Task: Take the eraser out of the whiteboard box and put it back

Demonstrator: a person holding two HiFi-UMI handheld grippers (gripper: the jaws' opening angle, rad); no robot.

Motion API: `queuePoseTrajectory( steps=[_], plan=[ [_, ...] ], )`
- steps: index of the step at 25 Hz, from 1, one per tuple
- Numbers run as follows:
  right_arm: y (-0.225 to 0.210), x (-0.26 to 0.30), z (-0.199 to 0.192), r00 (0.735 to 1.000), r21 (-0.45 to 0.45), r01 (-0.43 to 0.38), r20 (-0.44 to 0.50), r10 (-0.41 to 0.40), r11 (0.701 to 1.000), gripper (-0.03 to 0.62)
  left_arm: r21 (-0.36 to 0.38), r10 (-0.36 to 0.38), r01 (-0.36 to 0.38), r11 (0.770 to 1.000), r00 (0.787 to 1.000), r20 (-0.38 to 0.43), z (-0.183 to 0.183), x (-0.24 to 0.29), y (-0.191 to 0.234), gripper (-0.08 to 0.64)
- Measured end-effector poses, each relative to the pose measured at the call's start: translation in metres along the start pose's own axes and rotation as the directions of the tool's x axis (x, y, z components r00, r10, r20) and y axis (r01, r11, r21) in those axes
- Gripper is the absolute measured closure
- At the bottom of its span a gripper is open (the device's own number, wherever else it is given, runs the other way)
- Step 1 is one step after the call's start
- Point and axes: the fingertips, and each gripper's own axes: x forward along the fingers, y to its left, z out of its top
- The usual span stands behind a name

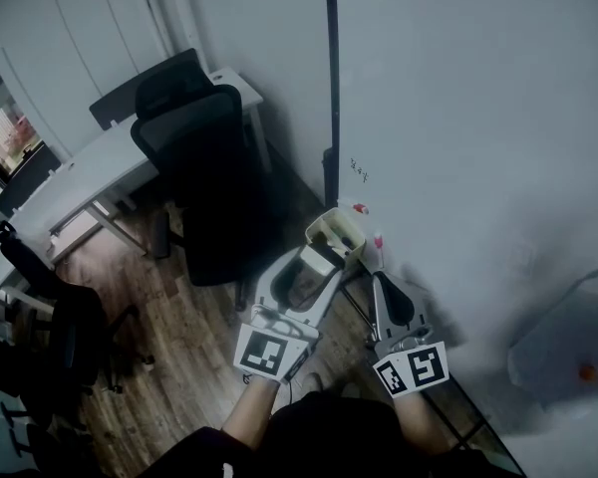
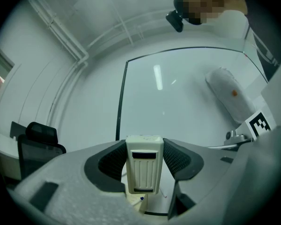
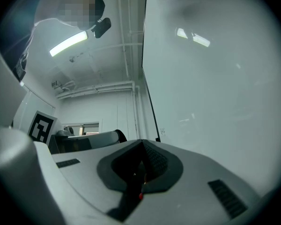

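In the head view, my left gripper (image 1: pixel 315 263) is shut on the cream eraser (image 1: pixel 319 258), just in front of the cream whiteboard box (image 1: pixel 339 231) fixed at the board's lower corner. The left gripper view shows the ribbed eraser (image 2: pixel 144 165) upright between both dark pads, with the box (image 2: pixel 136 201) and a blue marker tip right beneath it. My right gripper (image 1: pixel 379 283) hangs beside the box, close to the board. Its jaws (image 3: pixel 143 165) are shut with nothing between them. Red marker caps (image 1: pixel 360 208) stick out next to the box.
The whiteboard (image 1: pixel 478 118) fills the right side, with a black frame edge (image 1: pixel 331 78). A white bag-like object with an orange dot (image 1: pixel 570 355) lies against the board at the right. A black office chair (image 1: pixel 204 167) and a white desk (image 1: pixel 90 167) stand to the left on the wood floor.
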Motion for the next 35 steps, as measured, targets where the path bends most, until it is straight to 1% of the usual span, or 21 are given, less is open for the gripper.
queuePoseTrajectory(
  steps=[9,13,21,26,30,35],
  plan=[
    [-0.006,-0.001,-0.003,1.000,0.002,0.010,-0.007,-0.010,1.000,0.591,0.005,0.004,-0.004,1.000,1.000,-0.010,-0.004,0.004,0.003,0.321],
    [-0.007,-0.002,-0.007,1.000,0.006,0.015,-0.014,-0.015,1.000,0.591,-0.014,-0.004,0.003,1.000,1.000,-0.017,-0.007,0.005,0.002,0.321],
    [-0.008,-0.002,-0.007,1.000,0.008,0.025,-0.016,-0.025,1.000,0.591,-0.021,-0.023,0.023,1.000,0.999,-0.027,-0.011,0.010,0.004,0.321],
    [-0.007,0.001,-0.011,0.999,0.009,0.035,-0.027,-0.034,0.999,0.591,-0.035,-0.042,0.041,0.999,0.998,-0.040,-0.018,0.021,0.010,0.321],
    [-0.010,0.003,-0.018,0.998,0.018,0.053,-0.042,-0.052,0.998,0.591,-0.037,-0.038,0.036,0.999,0.998,-0.046,-0.026,0.035,0.022,0.321],
    [-0.016,0.007,-0.033,0.994,0.034,0.088,-0.072,-0.086,0.996,0.591,-0.055,-0.075,0.072,0.996,0.996,-0.052,-0.041,0.058,0.031,0.321]
  ],
)
